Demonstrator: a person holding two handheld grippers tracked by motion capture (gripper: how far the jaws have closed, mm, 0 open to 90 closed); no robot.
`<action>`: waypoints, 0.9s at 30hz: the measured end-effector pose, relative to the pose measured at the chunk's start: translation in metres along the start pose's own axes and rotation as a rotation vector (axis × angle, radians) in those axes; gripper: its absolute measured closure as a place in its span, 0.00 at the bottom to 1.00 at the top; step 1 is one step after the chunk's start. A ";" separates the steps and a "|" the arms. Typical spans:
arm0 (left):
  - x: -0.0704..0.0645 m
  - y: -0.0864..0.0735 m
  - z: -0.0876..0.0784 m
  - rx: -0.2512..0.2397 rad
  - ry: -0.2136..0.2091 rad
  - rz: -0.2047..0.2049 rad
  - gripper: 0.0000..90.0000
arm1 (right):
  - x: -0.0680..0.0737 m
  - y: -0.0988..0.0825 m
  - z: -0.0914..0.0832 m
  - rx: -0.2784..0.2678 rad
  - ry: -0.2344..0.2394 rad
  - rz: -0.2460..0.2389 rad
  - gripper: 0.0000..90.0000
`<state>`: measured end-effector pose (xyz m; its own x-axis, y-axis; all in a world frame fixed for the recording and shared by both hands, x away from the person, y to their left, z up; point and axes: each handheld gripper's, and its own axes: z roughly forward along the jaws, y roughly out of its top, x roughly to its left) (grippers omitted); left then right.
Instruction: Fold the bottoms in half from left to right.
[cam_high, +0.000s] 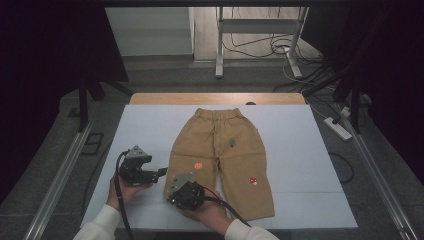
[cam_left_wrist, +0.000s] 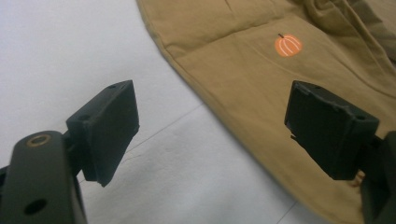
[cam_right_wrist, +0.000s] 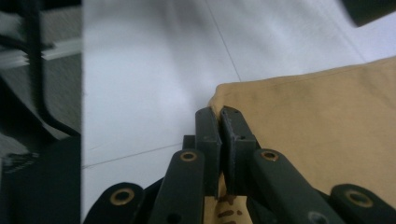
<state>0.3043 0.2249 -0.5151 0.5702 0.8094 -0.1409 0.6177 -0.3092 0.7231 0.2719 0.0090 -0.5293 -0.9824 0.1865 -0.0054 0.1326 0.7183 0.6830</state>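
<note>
**Right gripper clamped on trouser-leg corner; left gripper wide beside the leg**

Pair of small tan cotton trousers (cam_high: 220, 160) with elastic waistband lies flat on the white padded table cover (cam_high: 300, 150), waist toward the far edge, legs toward the person. Three small patches on the cloth: an orange pumpkin (cam_high: 198, 165) on the leg at the picture's left, a dark green mark (cam_high: 232, 143) near the crotch, a red mushroom (cam_high: 253, 180) on the other leg.

Right gripper (cam_high: 179, 200), black, with grey three-cornered plate on top, sits at the near end of the left-hand leg, held in the person's right hand (cam_high: 212, 212). In the right gripper view its jaws stand nearly together with the tan cloth's corner edge pinched between them; only a thin slit shows between the pads. A cloth label with dark print shows low between the jaw arms, too blurred to read. How much cloth is caught is hard to say from this angle, probably just the hem corner.

Left gripper (cam_high: 161, 171), also black with a grey plate, rests on the white cover just beside the outer edge of that same leg, held in the left hand (cam_high: 125, 190). In the left gripper view its jaws stand wide apart, nothing between the pads; one pad hangs over bare white cover, the other over tan cloth below the pumpkin patch. Whether the pad touches the cloth cannot be told.

White sleeves show at both wrists. Black cables trail from each gripper toward the near table edge.
</note>
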 end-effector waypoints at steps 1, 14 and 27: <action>0.000 0.000 0.000 0.000 0.000 0.000 0.19 | -0.001 -0.001 -0.004 -0.011 0.010 0.009 0.95; 0.001 0.001 -0.001 -0.009 -0.011 -0.013 0.19 | -0.007 -0.012 -0.022 -0.055 0.067 0.034 0.95; 0.005 0.009 0.009 -0.002 -0.017 -0.012 0.20 | -0.009 -0.013 -0.021 -0.055 0.081 0.035 0.94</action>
<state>0.3179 0.2220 -0.5150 0.5721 0.8043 -0.1609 0.6233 -0.2989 0.7226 0.2762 -0.0161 -0.5225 -0.9851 0.1541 0.0765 0.1615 0.6742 0.7206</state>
